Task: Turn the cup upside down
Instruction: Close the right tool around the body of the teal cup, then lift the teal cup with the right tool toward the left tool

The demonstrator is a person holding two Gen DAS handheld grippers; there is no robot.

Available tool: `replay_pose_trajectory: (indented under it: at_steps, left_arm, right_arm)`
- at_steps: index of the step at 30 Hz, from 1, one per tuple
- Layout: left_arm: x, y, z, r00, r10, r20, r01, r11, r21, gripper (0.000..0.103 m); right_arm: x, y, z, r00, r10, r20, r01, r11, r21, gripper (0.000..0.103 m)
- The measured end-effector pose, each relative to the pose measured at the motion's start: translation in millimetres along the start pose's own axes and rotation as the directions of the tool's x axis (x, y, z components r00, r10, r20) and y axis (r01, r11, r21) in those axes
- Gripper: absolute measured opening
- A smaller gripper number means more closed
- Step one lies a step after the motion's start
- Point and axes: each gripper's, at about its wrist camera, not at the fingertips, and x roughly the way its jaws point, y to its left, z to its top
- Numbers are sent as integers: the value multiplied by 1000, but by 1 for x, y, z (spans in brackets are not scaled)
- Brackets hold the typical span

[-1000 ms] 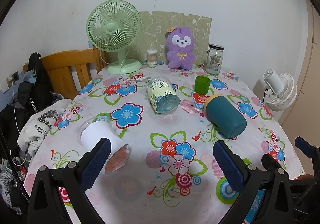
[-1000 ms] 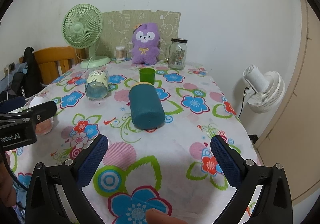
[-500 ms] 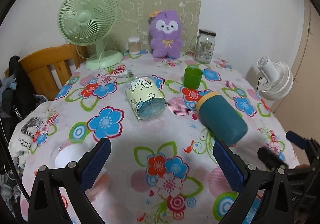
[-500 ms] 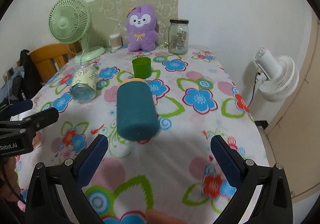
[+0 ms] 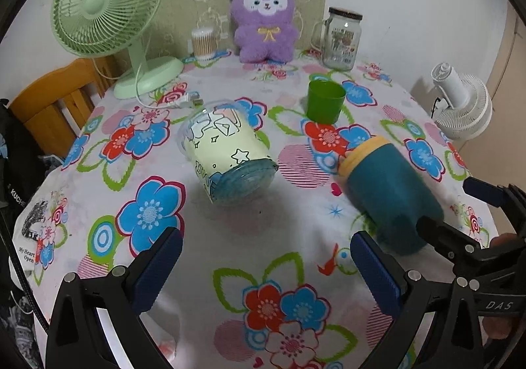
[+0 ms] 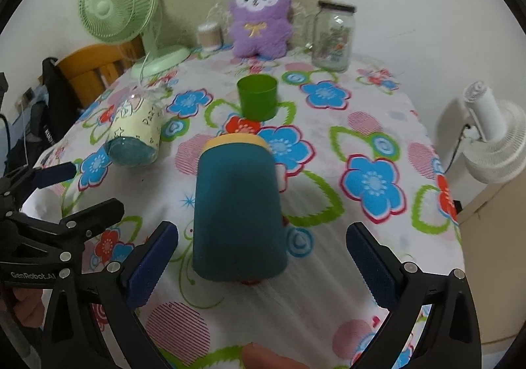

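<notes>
A teal cup with a yellow rim (image 6: 237,211) lies on its side on the flowered tablecloth, its base toward my right gripper (image 6: 263,262), which is open just in front of it. It also shows in the left wrist view (image 5: 391,194). A clear plastic cup with a cream star-print sleeve (image 5: 227,158) lies on its side ahead of my open left gripper (image 5: 266,265); it also shows in the right wrist view (image 6: 138,135). A small green cup (image 5: 325,101) stands upright further back, and in the right wrist view (image 6: 257,97).
A green desk fan (image 5: 108,7), a cotton-swab box (image 5: 204,43), a purple plush toy (image 5: 264,18) and a glass jar (image 5: 342,38) line the back of the table. A wooden chair (image 5: 49,99) stands at left, a white fan (image 5: 460,102) off the right edge.
Both grippers have moved forward over the table. The teal cup and the star-print cup are now much closer. The white cup at the left has dropped out of the left wrist view.
</notes>
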Motion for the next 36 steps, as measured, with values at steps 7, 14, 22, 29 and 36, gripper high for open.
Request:
replay_pose_trajectory:
  at_steps: [7,14,22,29,36]
  left_arm:
    - [16,7,5,998,12,-54,-9,998,55,103]
    - [29,7,7,995,27,-97,-15,992,123,103]
    - [34,2,5,991,-10,-137,33,985,167,103]
    - [25,-19,-1,994,34,-107,-5,964,265,103]
    - [12,-23,-5,995,19,-98,8,964,265,103]
  right_arm:
    - [19,5,10,998,27,-50,-28,999,-20,103]
    - [37,5,15,994,47,-100,-51,998,-31,103]
    - [54,6,12,985,72,-159,-81,995,-51,75]
    - [46,6,8,990,60,-126,-67,996,-51,69]
    - [21,4,5,995,58,-78,-62,997,-53,68]
